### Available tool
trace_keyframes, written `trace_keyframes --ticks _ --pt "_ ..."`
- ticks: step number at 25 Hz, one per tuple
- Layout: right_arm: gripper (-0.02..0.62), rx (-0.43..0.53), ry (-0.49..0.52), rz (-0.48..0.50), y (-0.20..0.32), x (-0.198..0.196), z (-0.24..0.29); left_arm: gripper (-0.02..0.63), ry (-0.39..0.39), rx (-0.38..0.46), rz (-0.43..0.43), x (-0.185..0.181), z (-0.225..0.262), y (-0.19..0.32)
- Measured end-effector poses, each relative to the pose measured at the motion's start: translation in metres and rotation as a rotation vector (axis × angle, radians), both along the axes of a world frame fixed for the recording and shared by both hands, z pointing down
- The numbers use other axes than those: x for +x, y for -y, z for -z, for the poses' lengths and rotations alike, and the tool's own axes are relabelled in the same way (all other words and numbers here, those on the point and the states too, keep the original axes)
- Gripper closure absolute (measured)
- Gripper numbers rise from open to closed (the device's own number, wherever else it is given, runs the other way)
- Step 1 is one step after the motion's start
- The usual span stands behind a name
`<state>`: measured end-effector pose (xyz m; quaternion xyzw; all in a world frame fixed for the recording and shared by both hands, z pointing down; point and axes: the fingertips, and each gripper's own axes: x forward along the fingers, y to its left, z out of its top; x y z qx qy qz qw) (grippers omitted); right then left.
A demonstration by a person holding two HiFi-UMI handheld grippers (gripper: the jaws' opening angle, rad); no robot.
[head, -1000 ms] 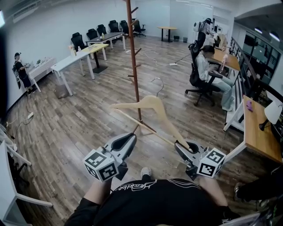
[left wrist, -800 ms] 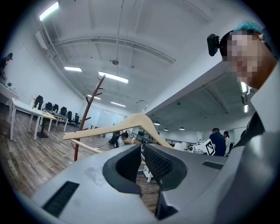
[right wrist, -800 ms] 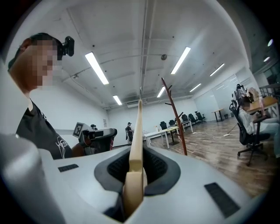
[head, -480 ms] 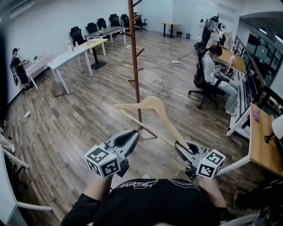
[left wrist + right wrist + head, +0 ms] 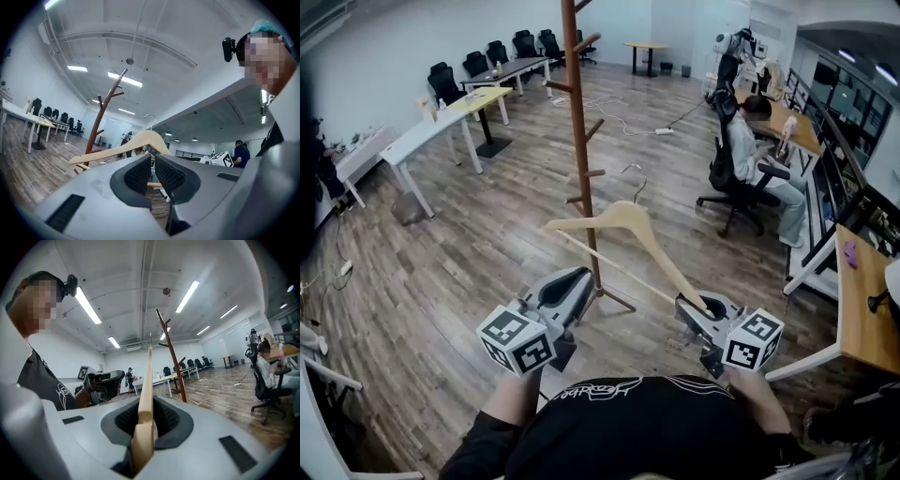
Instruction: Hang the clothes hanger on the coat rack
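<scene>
The right tongs are clenched on one end of the wooden clothes hanger. The hanger is up in the air, out in front of the person. It is close to the pole of the coat rack, which stands on the floor. The metal hook points away from the person and is not on any peg yet.

The hanger is long and is held only at its tip. I think it could tip or twist in the tongs. Then the hook could miss a peg. The far end could also bump the pole and knock the hanger loose.

The left tongs are pinched almost together and hold nothing. Both hands reach forward, side by side. Both tongs point toward the rack, about level.
</scene>
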<state>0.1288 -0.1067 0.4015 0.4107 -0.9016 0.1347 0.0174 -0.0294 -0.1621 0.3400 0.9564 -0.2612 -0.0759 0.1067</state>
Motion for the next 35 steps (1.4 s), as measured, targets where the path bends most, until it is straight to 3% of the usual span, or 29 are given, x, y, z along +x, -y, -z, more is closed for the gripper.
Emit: trace_keyframes --ticks 8,12,20,25,35 --pt "0.525 0.019 0.008 -0.039 0.047 -0.004 0.008 0.574 -0.013 -0.019 -0.014 -0.018 -0.018 0.047" --pt "0.525 0.011 -0.011 -0.015 0.07 -0.011 0.008 0.574 -0.031 -0.057 0.047 -0.041 -0.032 0.059" --pt "0.525 0.02 0.003 0.072 0.114 -0.025 0.011 0.574 -0.026 -0.052 0.159 -0.066 -0.026 0.086" --pt "0.525 0.02 0.047 0.113 0.15 -0.027 0.005 0.574 -0.004 -0.052 0.19 -0.064 -0.026 0.114" --pt "0.525 0.048 0.029 0.137 0.23 -0.023 0.015 0.574 0.018 -0.057 0.197 -0.048 -0.022 0.184"
